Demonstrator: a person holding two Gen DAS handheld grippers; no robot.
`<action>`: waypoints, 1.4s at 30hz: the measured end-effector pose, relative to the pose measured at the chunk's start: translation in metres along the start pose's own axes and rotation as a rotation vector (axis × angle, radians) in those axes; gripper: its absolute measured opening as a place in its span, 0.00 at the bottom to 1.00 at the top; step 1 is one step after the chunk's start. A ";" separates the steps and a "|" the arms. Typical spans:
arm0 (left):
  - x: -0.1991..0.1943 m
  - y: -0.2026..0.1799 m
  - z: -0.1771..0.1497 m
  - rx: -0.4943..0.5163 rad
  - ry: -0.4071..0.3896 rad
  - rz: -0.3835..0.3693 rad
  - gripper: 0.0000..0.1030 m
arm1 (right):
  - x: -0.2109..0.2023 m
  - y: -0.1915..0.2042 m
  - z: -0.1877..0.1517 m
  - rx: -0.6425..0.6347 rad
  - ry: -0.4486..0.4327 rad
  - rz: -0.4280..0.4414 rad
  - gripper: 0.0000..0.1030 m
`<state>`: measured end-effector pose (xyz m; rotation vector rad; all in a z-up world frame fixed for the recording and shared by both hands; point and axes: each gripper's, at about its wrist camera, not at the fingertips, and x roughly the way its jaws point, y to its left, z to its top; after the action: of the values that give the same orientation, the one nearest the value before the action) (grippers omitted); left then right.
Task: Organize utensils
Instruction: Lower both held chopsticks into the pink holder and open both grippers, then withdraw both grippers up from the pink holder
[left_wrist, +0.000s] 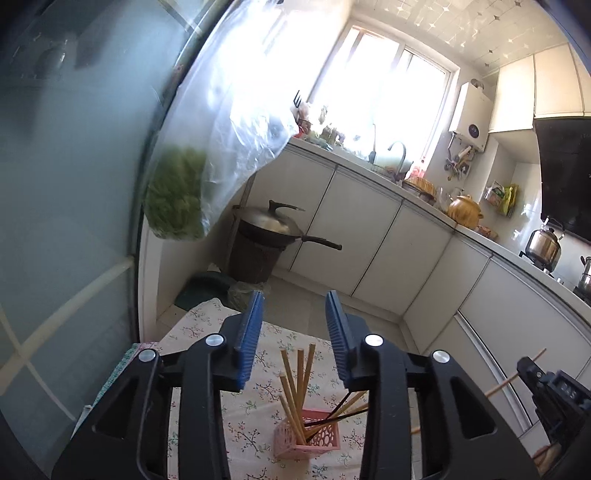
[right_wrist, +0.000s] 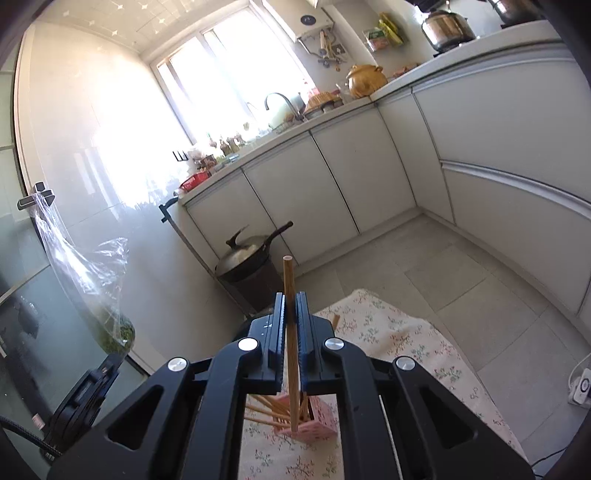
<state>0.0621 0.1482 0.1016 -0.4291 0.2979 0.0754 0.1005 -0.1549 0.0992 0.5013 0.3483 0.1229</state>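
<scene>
A pink perforated holder (left_wrist: 308, 441) stands on a floral tablecloth (left_wrist: 255, 424) and holds several wooden chopsticks (left_wrist: 291, 391) and some dark ones. My left gripper (left_wrist: 294, 306) is open and empty, above and behind the holder. My right gripper (right_wrist: 291, 306) is shut on a single wooden chopstick (right_wrist: 289, 288), held upright, its lower end just above the holder (right_wrist: 321, 419). The right gripper also shows at the right edge of the left wrist view (left_wrist: 554, 391), with the chopstick (left_wrist: 513, 376) sticking out.
White base cabinets (left_wrist: 373, 236) with a cluttered counter run along the back and right. A wok on a dark bin (left_wrist: 266, 236) stands on the floor. A clear bag of greens (left_wrist: 177, 199) hangs by the glass door on the left. A power strip (right_wrist: 581, 387) lies on the floor.
</scene>
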 end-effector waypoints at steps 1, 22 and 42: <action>0.000 0.001 0.001 0.005 0.003 0.003 0.34 | 0.005 0.003 0.001 0.000 -0.003 -0.003 0.06; 0.017 -0.027 -0.020 0.178 0.051 0.067 0.50 | 0.074 -0.011 -0.038 0.011 0.098 -0.087 0.09; -0.036 -0.068 -0.083 0.380 0.105 0.049 0.87 | -0.060 -0.005 -0.064 -0.217 0.082 -0.182 0.43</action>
<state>0.0146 0.0510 0.0676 -0.0481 0.4170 0.0427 0.0216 -0.1428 0.0625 0.2490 0.4533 0.0041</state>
